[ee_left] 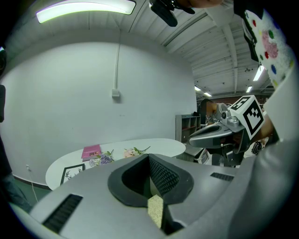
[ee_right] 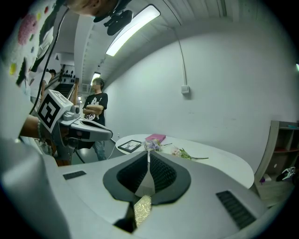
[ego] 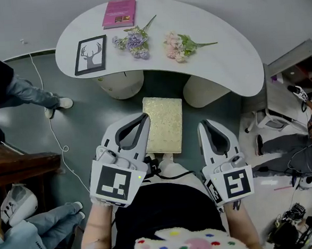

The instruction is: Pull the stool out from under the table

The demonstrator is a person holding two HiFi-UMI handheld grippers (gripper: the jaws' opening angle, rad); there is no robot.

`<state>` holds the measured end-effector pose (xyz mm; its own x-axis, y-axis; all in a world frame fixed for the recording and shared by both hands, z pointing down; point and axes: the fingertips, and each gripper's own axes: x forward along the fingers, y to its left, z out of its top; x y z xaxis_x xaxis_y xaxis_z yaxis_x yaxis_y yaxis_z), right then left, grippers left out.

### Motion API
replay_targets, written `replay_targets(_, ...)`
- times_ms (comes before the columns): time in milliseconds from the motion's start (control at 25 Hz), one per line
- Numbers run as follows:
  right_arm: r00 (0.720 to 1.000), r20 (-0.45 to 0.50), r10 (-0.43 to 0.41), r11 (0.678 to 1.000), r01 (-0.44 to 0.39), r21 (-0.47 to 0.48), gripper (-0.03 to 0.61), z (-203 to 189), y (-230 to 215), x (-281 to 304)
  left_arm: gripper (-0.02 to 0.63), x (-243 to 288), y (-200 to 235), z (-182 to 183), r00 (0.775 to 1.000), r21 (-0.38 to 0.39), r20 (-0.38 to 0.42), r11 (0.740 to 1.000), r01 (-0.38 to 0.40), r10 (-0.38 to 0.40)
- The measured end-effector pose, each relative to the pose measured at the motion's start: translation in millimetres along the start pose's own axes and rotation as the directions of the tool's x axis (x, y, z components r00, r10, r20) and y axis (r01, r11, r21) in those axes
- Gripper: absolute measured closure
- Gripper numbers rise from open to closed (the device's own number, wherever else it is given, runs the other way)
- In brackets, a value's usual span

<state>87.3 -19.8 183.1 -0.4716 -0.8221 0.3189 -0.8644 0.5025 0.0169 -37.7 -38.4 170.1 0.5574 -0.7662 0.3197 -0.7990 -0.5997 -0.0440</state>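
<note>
Stool point(ego: 164, 123) stands on the floor at the table's point(ego: 231, 52) near edge. Head view: left gripper point(ego: 144, 117) and right gripper point(ego: 203, 125) flank it, pointing far and slightly down. Left gripper view: jaws closed, empty. Right gripper view: closed too, nothing gripped.

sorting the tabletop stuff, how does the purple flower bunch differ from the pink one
The purple flower bunch sits beside the framed picture, the pink flower bunch further right. The purple one's stem angles toward the far edge; the pink one's points right. Both lie flat on the white table.
</note>
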Motion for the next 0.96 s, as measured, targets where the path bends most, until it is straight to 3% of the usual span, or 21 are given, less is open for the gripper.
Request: replay_targets(960, 1.0, -0.015, -0.001, 1.0, 0.001, -0.011, 0.537, -1.8, 2.9, 0.0, 0.597, 0.8, -1.6, 0.6, 1.0, 0.003, 0.004, 1.0, 0.008, -0.008)
